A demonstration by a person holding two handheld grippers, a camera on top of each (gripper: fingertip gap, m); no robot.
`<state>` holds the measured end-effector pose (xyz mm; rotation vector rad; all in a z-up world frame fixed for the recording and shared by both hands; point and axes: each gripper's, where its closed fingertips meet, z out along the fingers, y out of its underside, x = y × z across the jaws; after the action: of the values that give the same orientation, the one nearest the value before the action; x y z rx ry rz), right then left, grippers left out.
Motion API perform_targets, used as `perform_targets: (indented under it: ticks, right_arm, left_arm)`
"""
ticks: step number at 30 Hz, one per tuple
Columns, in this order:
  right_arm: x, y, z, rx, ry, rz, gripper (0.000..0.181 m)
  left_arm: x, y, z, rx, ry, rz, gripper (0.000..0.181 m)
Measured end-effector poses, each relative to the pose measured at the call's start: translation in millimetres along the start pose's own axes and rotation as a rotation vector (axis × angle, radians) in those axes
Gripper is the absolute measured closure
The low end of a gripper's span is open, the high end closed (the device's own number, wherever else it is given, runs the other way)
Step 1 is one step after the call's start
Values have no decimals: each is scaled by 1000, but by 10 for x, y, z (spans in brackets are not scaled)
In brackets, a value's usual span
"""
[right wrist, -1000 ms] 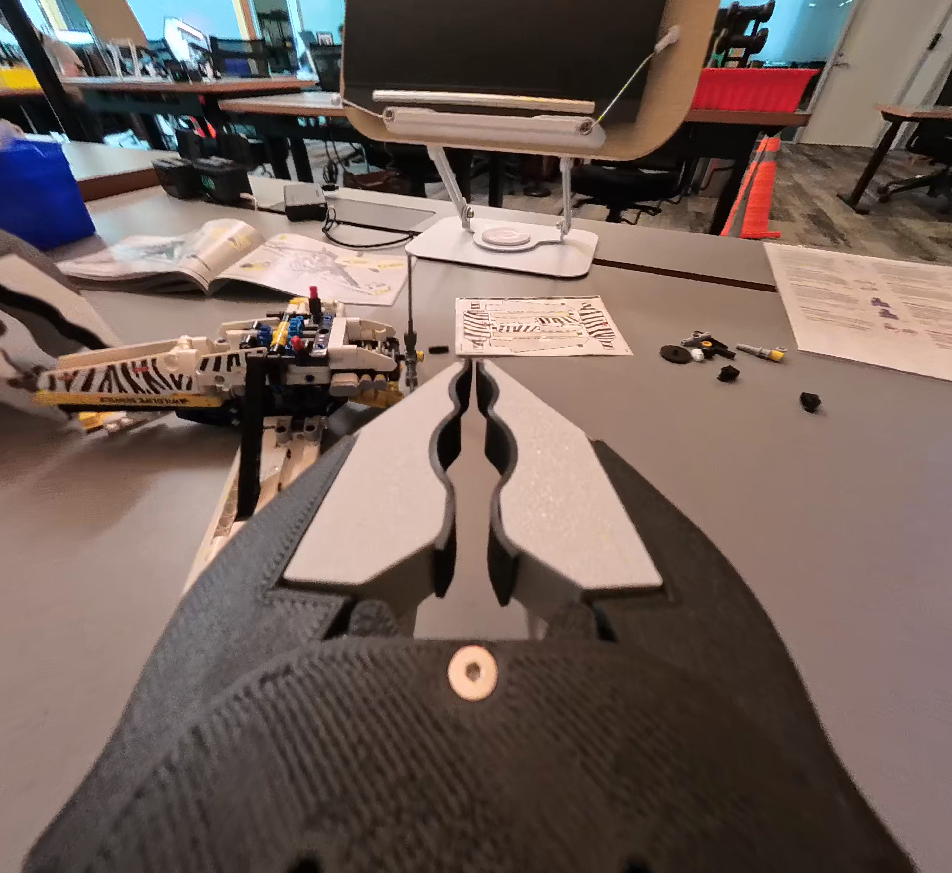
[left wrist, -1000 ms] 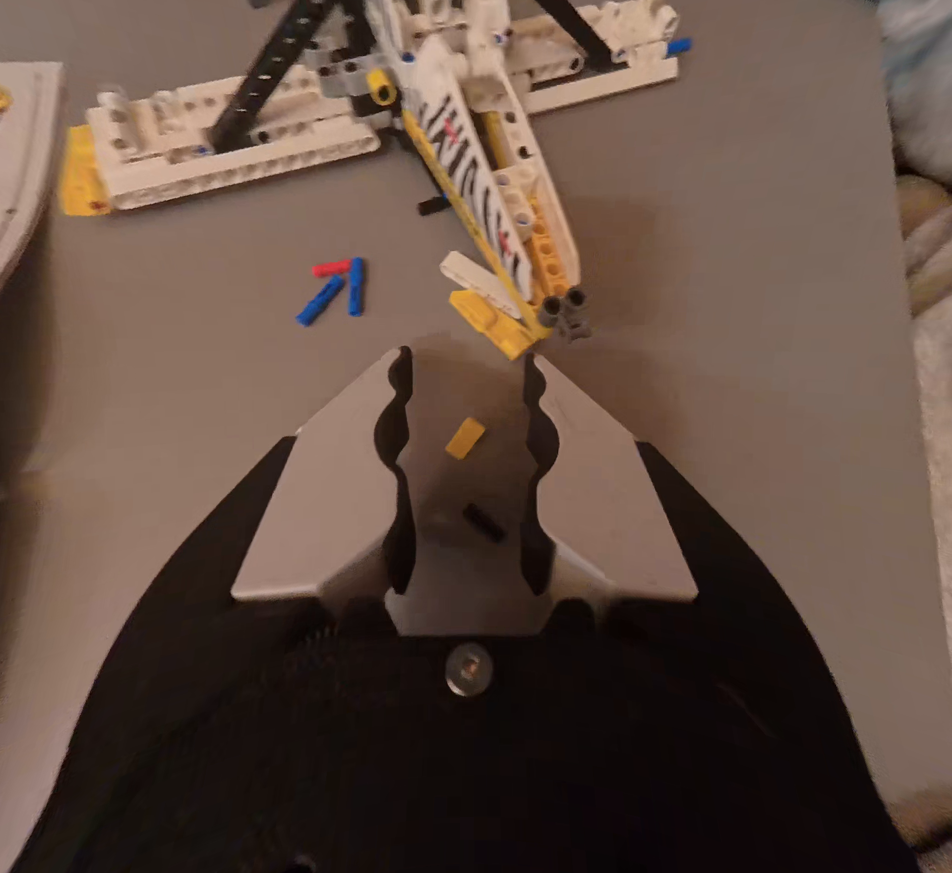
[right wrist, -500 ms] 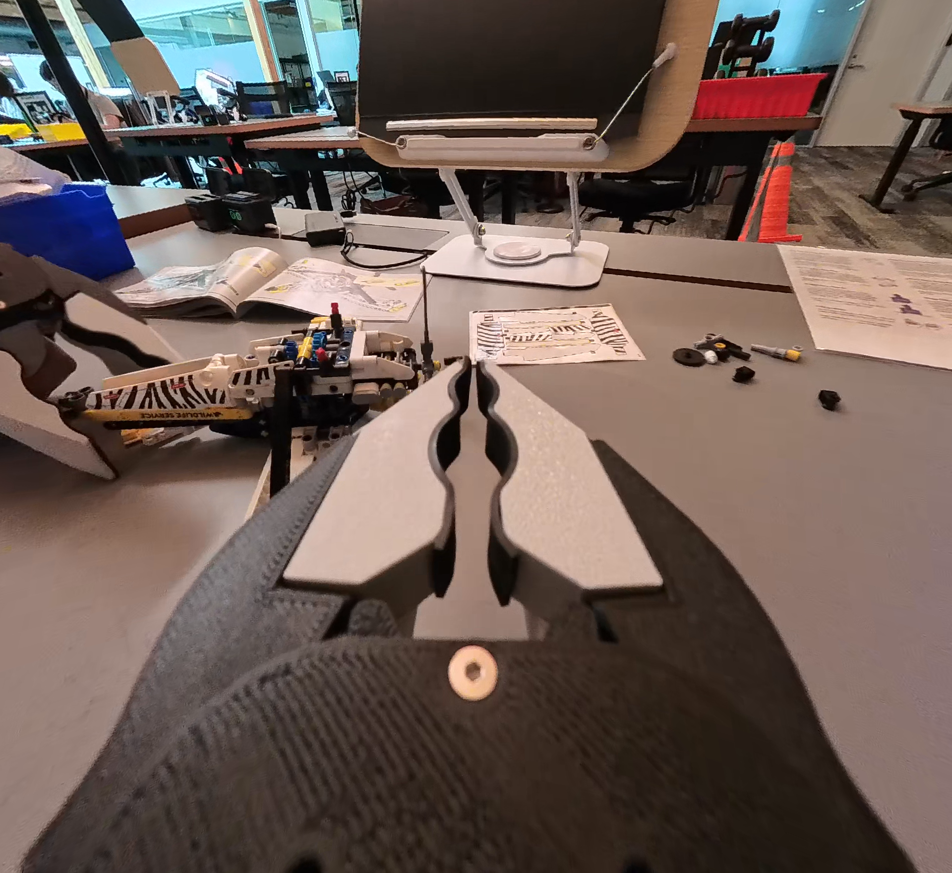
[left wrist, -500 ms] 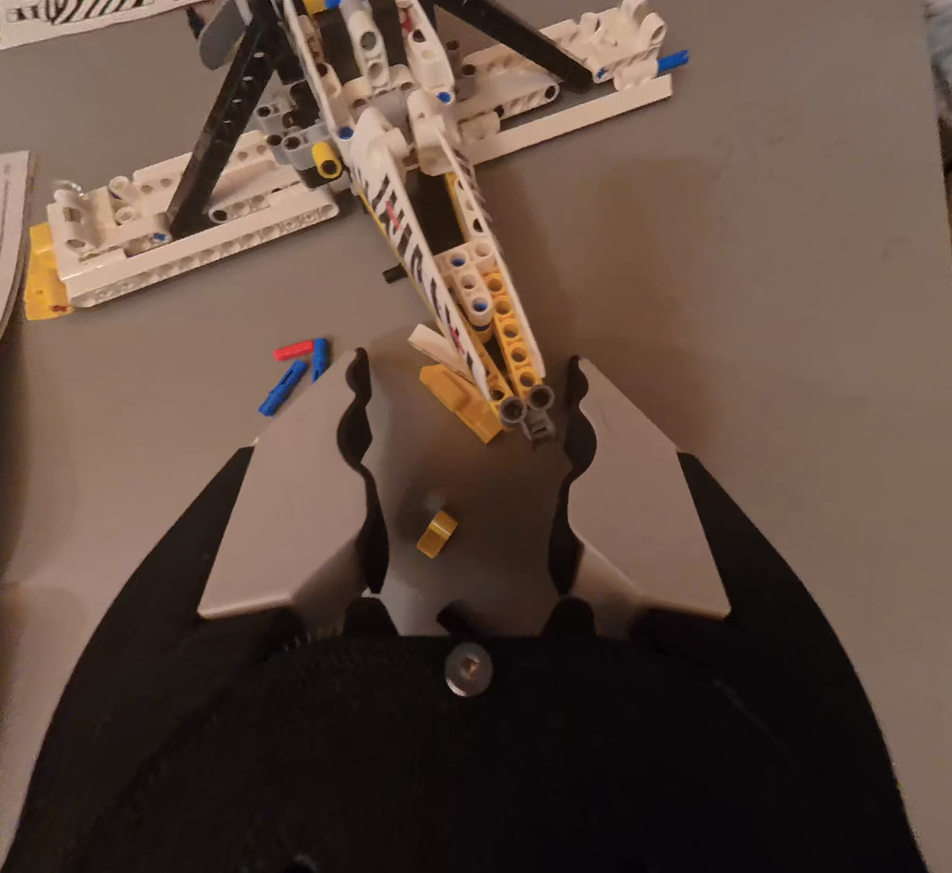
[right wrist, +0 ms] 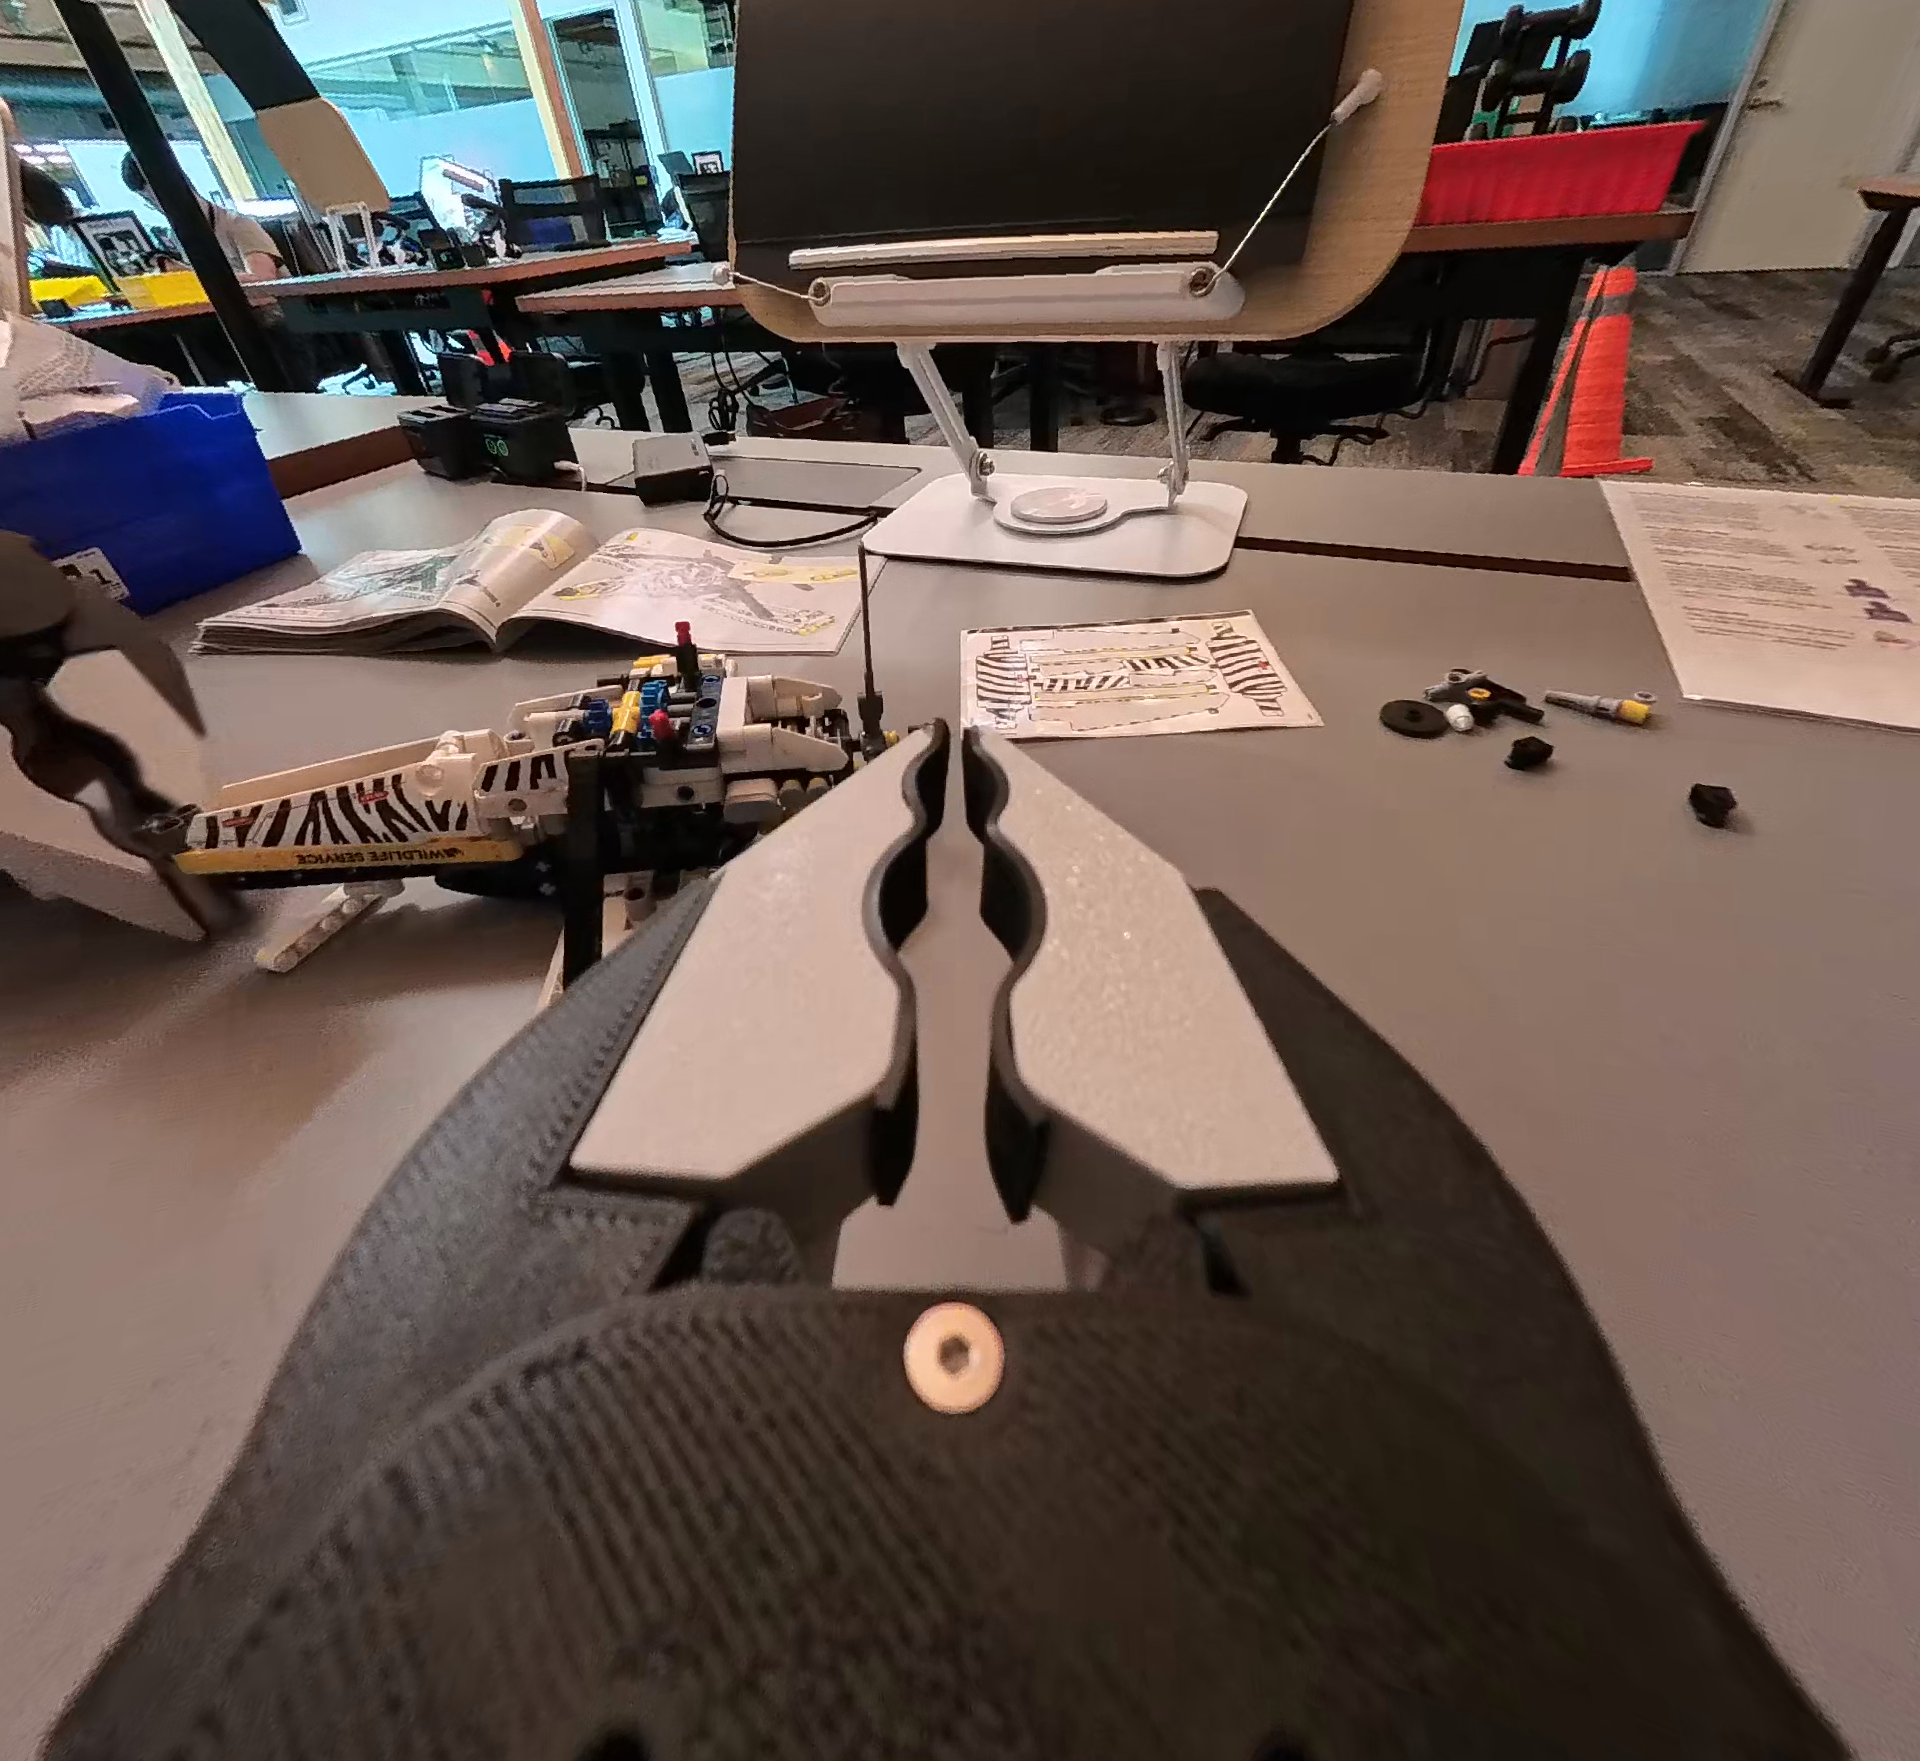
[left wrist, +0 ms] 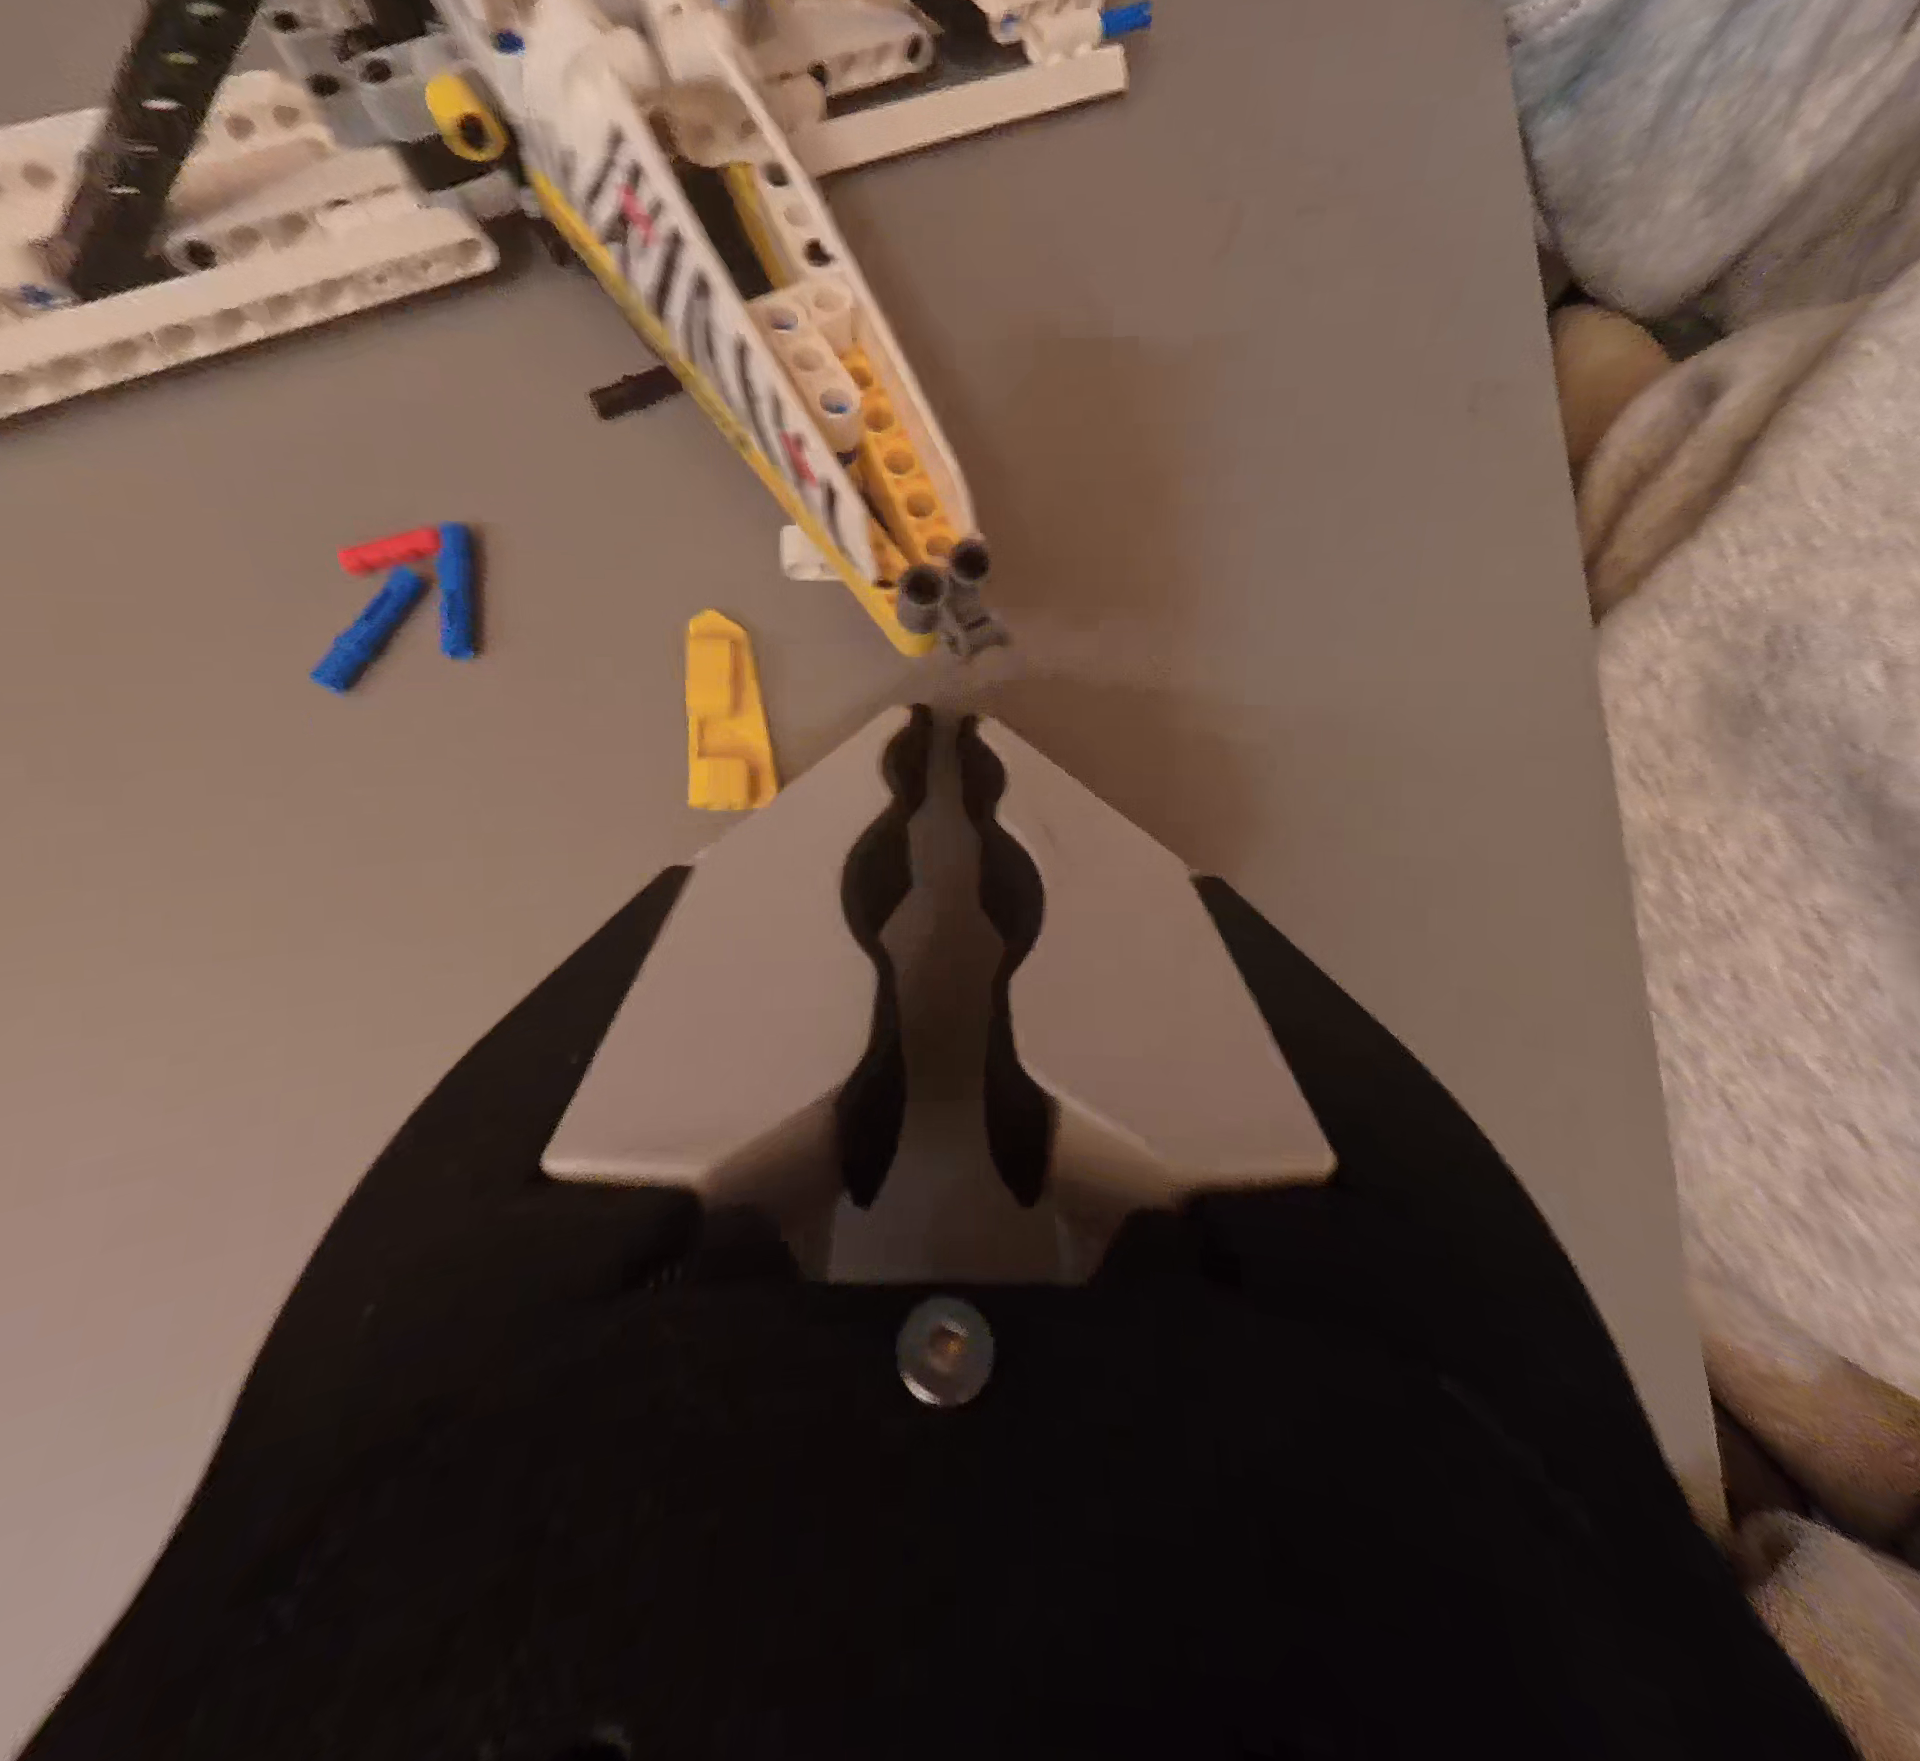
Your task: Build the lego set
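The lego helicopter (left wrist: 717,257) stands on the grey table, with a zebra-striped tail boom and white skids. Its tail end (left wrist: 940,594) points at my left gripper (left wrist: 940,719), which is shut and empty just short of that tip. A yellow wedge piece (left wrist: 724,714) lies left of the fingers. Two blue pins and a red pin (left wrist: 416,589) lie farther left. My right gripper (right wrist: 954,735) is shut and empty, low over the table beside the helicopter's nose (right wrist: 665,755). The left gripper (right wrist: 94,776) shows at the tail in the right wrist view.
An open instruction booklet (right wrist: 520,589), a sticker sheet (right wrist: 1132,672), small black and grey parts (right wrist: 1475,703) and a paper sheet (right wrist: 1787,599) lie behind. A stand with a dark screen (right wrist: 1060,516) and a blue bin (right wrist: 135,506) stand at the back. Clothing (left wrist: 1766,568) borders the table edge. There is about 25 cm between the tips of the two grippers. To reach the red pin (left wrist: 416,589) in a straight line is about 9 cm for my left fingers, about 25 cm for my right.
My left gripper went from wide open to shut and shifted right, so the yellow wedge piece now lies to its left. The right gripper stayed shut and hardly moved.
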<state>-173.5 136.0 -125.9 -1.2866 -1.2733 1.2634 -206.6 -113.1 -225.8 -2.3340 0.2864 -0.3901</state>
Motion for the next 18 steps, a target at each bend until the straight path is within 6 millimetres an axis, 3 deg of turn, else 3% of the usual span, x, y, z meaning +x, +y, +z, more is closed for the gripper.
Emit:
perform_targets:
  ticks: [4,7,10,14,18]
  right_arm:
    - [-4,9,10,-6,-2,-2,181]
    - [-10,18,17,-12,1,-11,181]
    - [-17,24,22,-16,2,-18,181]
    - [-18,23,24,-16,0,-16,181]
    - [-16,15,18,-10,-2,-13,181]
  left_arm:
    - [-120,-231,-11,115,-71,-39,106]
    - [-102,-323,106,111,-92,-39,88]
    - [-113,-300,239,40,-137,-22,89]
    - [-87,-276,291,3,-162,26,127]
    - [-73,-256,245,18,-125,-33,141]
